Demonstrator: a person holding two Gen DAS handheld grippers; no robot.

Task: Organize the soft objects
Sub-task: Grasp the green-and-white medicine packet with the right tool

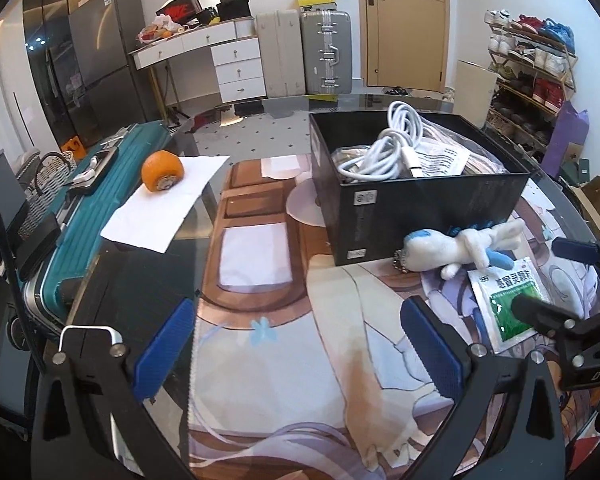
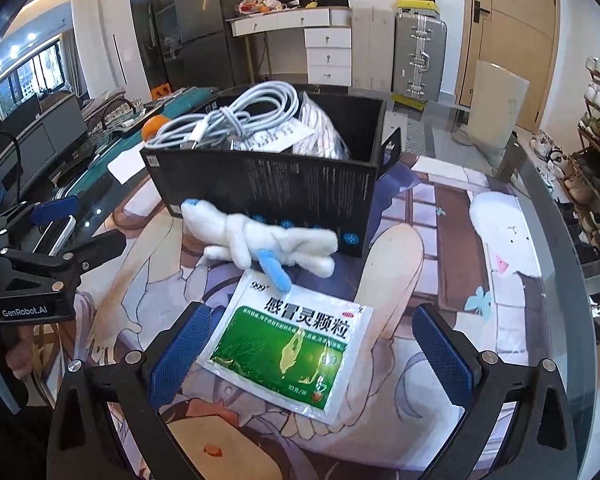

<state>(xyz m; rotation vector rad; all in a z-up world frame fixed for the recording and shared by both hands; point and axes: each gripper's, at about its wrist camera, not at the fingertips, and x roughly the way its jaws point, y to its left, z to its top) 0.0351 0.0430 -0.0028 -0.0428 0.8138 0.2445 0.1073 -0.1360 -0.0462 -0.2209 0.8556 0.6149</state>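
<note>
Blue ribbed pads line both grippers, and each stands spread wide with nothing between its fingers. Only the right wrist view shows the green-and-white foil sachet [image 2: 290,354] face-on, lying flat on the printed anime-art mat [image 2: 452,240] between the right gripper [image 2: 314,354] fingers; its print reads "999", Chinese characters and "10". In the left wrist view the left gripper [image 1: 300,354] hovers over bare mat, with the sachet off to its right, partly hidden by the right gripper's black finger. That view alone shows the orange fruit [image 1: 162,171] on a white paper sheet [image 1: 168,204] beside a teal suitcase [image 1: 80,216]. The white-and-blue plush rabbit [image 2: 260,240] lies against the black cardboard box [image 2: 268,184], which holds a coiled white cable [image 2: 236,120]. "GenRobot.AI" is printed on the left gripper's body.
</note>
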